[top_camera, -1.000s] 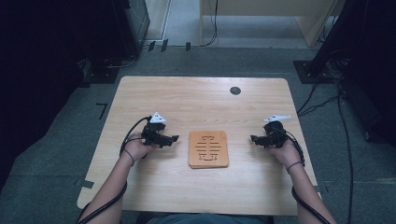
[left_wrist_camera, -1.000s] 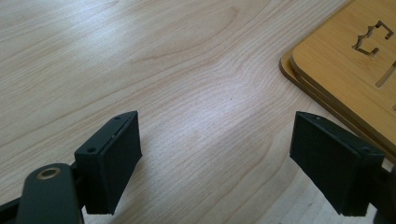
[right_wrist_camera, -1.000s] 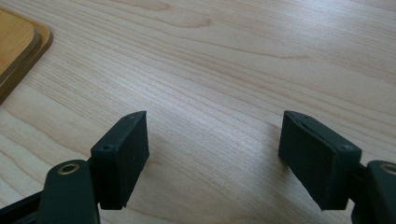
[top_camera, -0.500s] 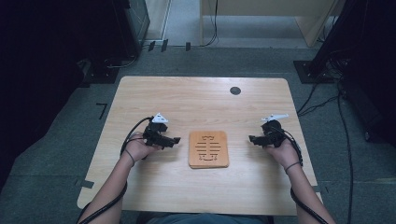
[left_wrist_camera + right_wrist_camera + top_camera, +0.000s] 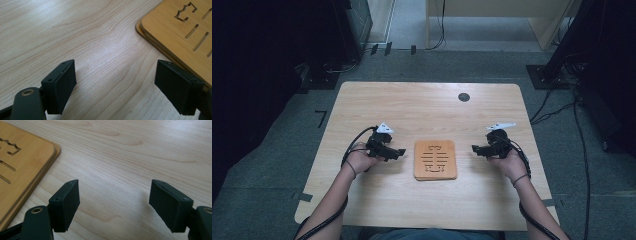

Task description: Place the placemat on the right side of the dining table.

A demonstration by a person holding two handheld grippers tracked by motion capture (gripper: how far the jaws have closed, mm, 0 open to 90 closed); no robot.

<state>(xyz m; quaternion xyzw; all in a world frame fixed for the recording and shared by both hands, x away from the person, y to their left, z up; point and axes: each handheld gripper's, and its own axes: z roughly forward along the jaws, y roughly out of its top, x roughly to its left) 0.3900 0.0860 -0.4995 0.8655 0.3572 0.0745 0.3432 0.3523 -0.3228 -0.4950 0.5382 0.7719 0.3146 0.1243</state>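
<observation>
Both tools are gaping wide, the left tool (image 5: 399, 152) at nine o'clock and the right tool (image 5: 475, 148) at three o'clock of the slotted wooden trivet (image 5: 435, 159); closing in level on its edges is looking wisest.

Both tongs are black, each topped by a grey three-cornered plate and trailing a looped black cable — left tongs (image 5: 398, 152), right tongs (image 5: 476, 148). Flat rectangular pads (image 5: 65, 84) carry small screws; forearms bare, a dark band at each wrist.
</observation>
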